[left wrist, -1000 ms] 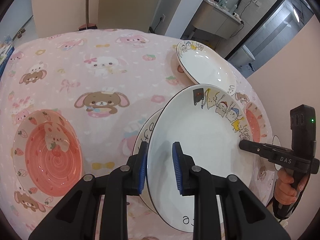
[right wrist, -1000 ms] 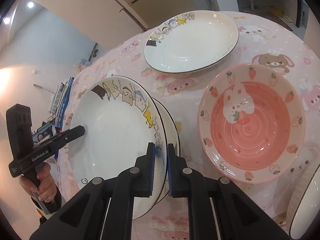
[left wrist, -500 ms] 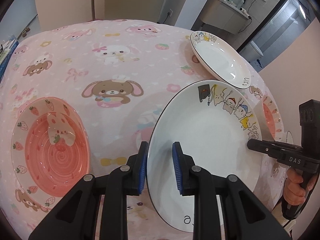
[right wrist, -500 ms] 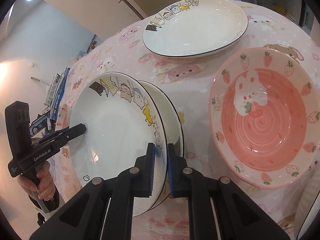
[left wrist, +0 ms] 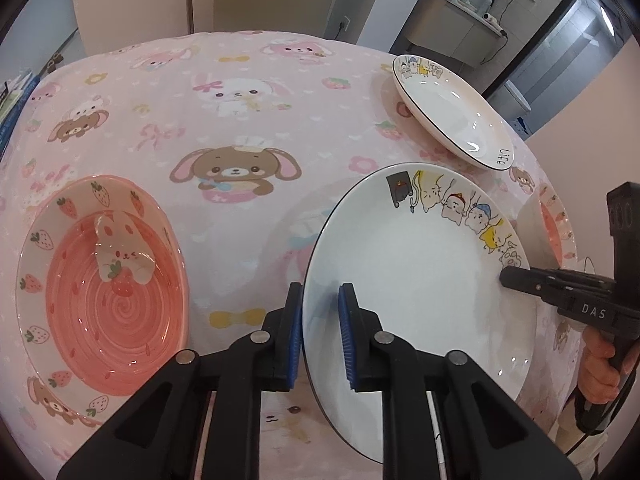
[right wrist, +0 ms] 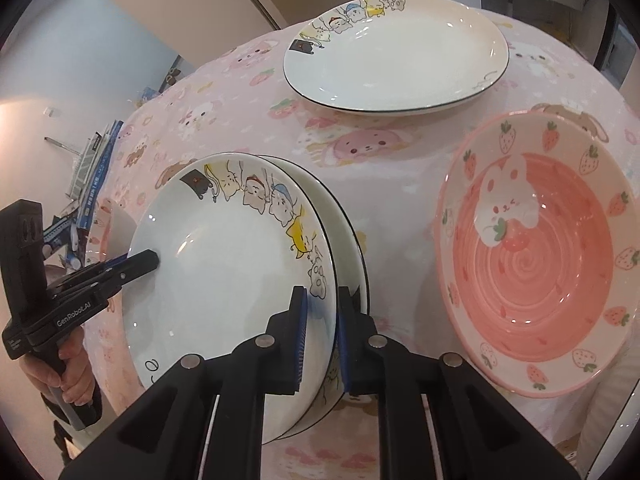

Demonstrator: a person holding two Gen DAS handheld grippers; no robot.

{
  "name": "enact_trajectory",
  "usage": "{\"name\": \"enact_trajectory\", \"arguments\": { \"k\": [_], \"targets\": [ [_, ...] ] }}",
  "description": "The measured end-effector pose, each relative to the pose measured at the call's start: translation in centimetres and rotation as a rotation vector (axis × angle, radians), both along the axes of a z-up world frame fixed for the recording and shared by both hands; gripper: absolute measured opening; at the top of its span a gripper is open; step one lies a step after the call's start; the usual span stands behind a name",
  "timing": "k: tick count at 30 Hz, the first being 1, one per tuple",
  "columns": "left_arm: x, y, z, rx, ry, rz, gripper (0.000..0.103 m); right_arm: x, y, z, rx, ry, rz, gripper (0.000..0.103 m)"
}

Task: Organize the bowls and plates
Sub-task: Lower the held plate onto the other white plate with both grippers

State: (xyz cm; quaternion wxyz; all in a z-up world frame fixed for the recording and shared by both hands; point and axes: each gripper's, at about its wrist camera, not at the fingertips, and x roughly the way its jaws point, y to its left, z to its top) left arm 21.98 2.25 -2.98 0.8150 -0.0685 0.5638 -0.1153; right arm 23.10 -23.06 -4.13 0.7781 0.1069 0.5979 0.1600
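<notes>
The left tool (left wrist: 320,300) points steeply down over the tabletop (left wrist: 248,128). Its jaws are closing on the near rim of the cat plate (left wrist: 412,272), with one blue pad inside the dish and one behind it. The right tool (right wrist: 320,300) straddles the opposite rim of that plate. Its jaws are easing open a little, with the rim still between the pads. The cat plate sits nearly nested on a second cat plate (right wrist: 352,240), whose black-edged rim peeks out on its far side in the right wrist view.

A strawberry bowl (left wrist: 100,280) lies just beside the left tool, apart from the stack. Another strawberry bowl (right wrist: 532,256) lies just beside the right tool, close to the stack's rim without clearly touching it. Farther off, a third cat plate (right wrist: 396,52) rests alone near the back edge of the pink bunny-print cloth (left wrist: 120,92).

A second ago the lower plate's rim showed to the left of the held one in the left wrist view. Now the held plate has come down and covers it there.

The right hand (left wrist: 600,364) and the left hand (right wrist: 68,372) each grip a tool by its handle, and the two tools reach in from opposite sides.
</notes>
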Motion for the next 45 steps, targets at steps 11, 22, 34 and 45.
{"name": "enact_trajectory", "arguments": {
  "k": [11,22,34,45],
  "targets": [
    [-0.6,-0.8,0.5,0.102,-0.043,-0.032,0.016,0.4,1.2,0.5,-0.115,-0.005,0.055,0.018],
    [-1.5,0.7,0.1,-0.078,0.068,-0.053,0.015,0.4,1.5,0.9,-0.146,-0.007,0.069,0.017],
    [-3.7,0.2,0.3,-0.037,0.018,-0.111,0.011,-1.0,2.4,1.9,-0.292,-0.051,0.102,0.017],
    [-4.3,-2.0,0.8,0.112,0.026,-0.153,0.014,-2.6,3.4,2.6,-0.429,-0.106,0.143,0.016]
  ]
}}
